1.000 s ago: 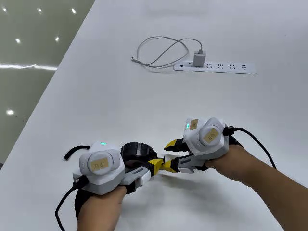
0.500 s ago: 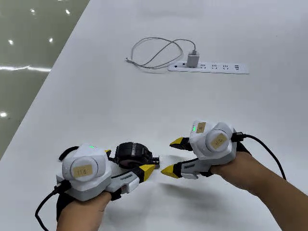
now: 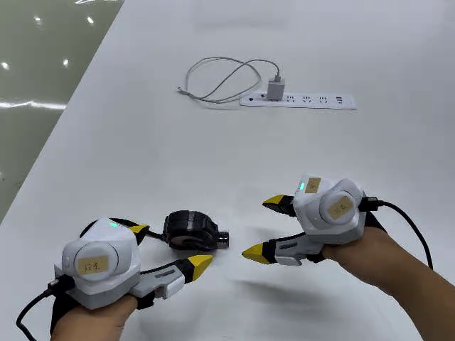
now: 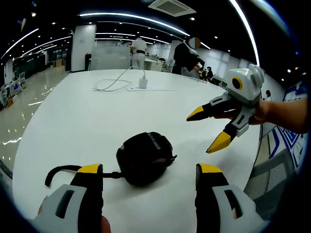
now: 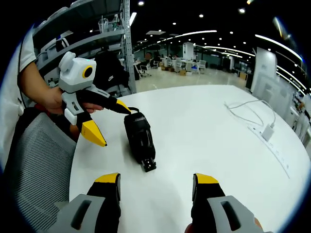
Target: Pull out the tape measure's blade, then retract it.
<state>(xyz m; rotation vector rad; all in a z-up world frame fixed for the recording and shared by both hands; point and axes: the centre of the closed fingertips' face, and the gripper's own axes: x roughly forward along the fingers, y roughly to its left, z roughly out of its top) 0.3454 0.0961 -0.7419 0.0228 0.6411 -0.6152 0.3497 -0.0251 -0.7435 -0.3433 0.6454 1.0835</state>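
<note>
The tape measure (image 3: 190, 229) lies on the white table (image 3: 213, 156). Its long axis runs across the head view, and its blade mouth (image 3: 222, 239) points at the right gripper (image 3: 262, 227). The blade is wound in. Its strap (image 4: 58, 171) trails back beside the left gripper (image 3: 169, 245). That gripper's jaws are spread wide to either side of the case, holding nothing and not touching it. The right gripper's jaws are also wide apart and empty, and it hangs near the mouth end but clear of it. A power strip (image 3: 313, 101) lies far back.
</note>
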